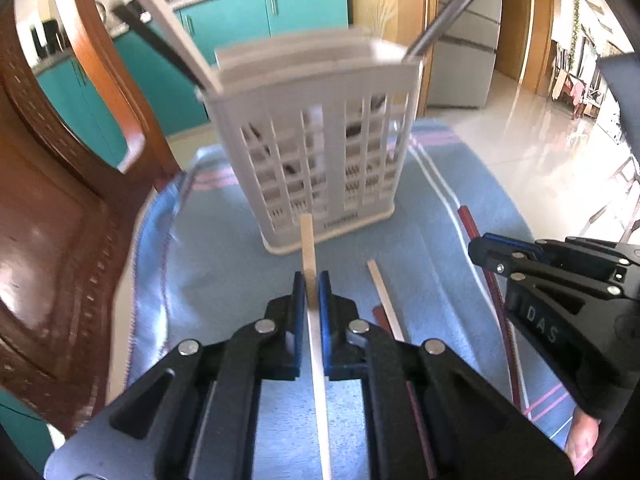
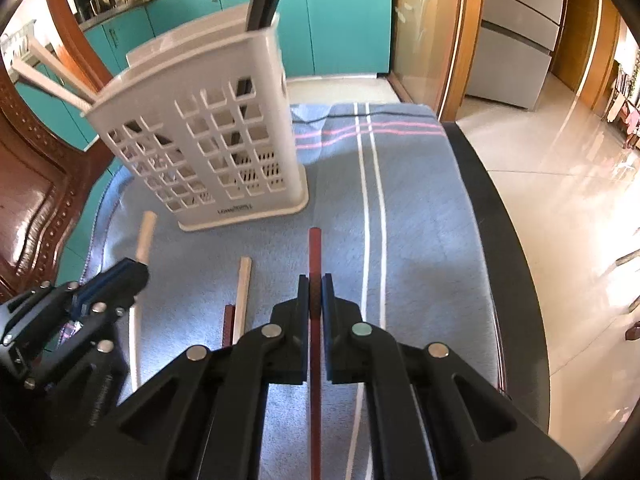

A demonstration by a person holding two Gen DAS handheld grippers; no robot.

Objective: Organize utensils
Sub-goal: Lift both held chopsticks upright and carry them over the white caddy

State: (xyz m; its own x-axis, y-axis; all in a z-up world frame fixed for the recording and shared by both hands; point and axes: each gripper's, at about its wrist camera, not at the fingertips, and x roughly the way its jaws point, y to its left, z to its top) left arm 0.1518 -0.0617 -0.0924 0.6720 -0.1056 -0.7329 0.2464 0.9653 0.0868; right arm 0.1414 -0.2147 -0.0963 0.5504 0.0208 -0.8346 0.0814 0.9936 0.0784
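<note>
Right now your left gripper (image 1: 311, 292) is clenched on a pale wooden chopstick (image 1: 308, 240) whose tip points at the foot of the white slotted utensil basket (image 1: 320, 152). Your right gripper (image 2: 316, 296) is clamped on a red chopstick (image 2: 314, 252), just right of the basket. Another pale chopstick (image 2: 244, 292) lies on the blue towel (image 2: 420, 208) before the basket. Several utensils stand inside the basket.

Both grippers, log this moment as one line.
left gripper: shut on light chopstick | right gripper: shut on red chopstick | caddy: upright on towel
</note>
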